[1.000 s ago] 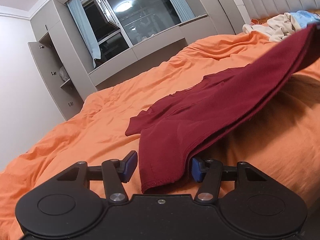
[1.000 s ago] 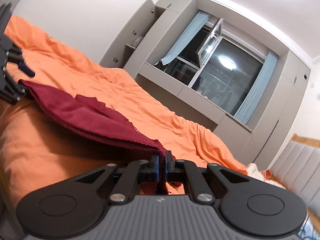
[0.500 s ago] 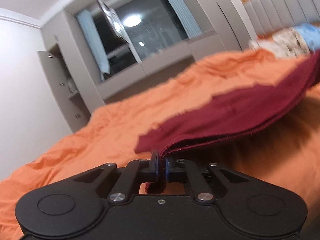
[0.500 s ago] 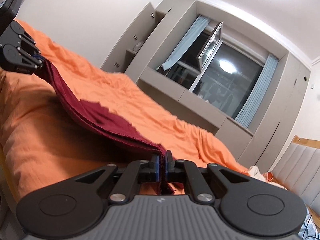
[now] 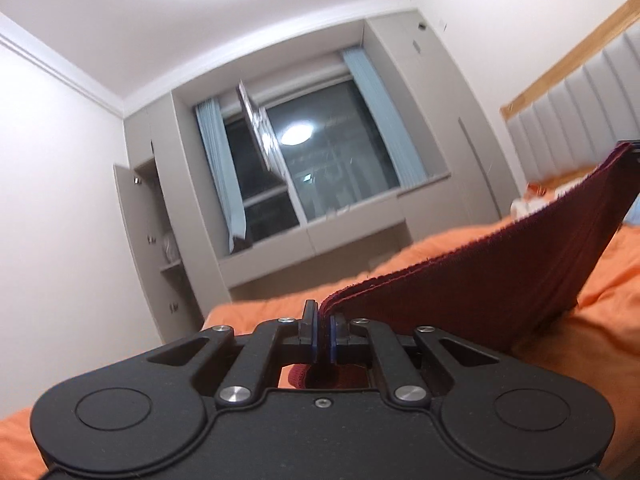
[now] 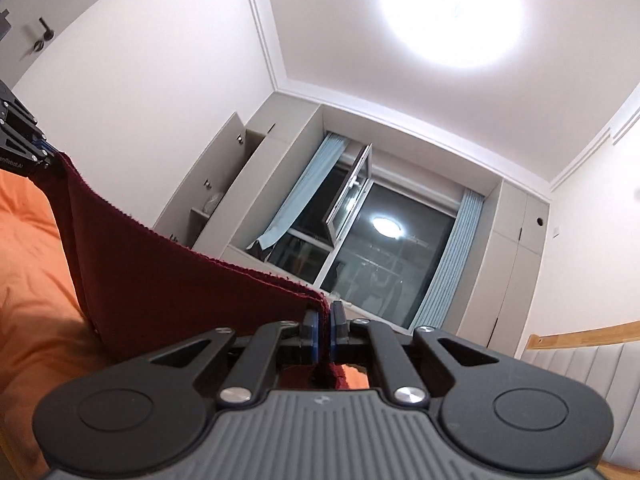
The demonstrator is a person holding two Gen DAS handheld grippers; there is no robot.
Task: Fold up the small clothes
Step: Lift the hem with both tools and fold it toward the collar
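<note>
Right gripper [image 6: 324,334]: door handle [image 6: 42,34]; left gripper [image 5: 323,336]: bed clutter [image 5: 532,200].

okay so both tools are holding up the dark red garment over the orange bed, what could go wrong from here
1. The left tool and right tool each pinch only a thin strip of the dark red garment's top edge; a tug could pull a corner free.
2. The edge sags between them, so a fold may land uneven.
3. Its lower part seems to meet the orange bedding and could drag or bunch.

Dark red garment [image 5: 500,280], orange bedding [image 5: 600,320], pale blue curtains [image 6: 452,256], grey cabinets [image 5: 160,240]
</note>
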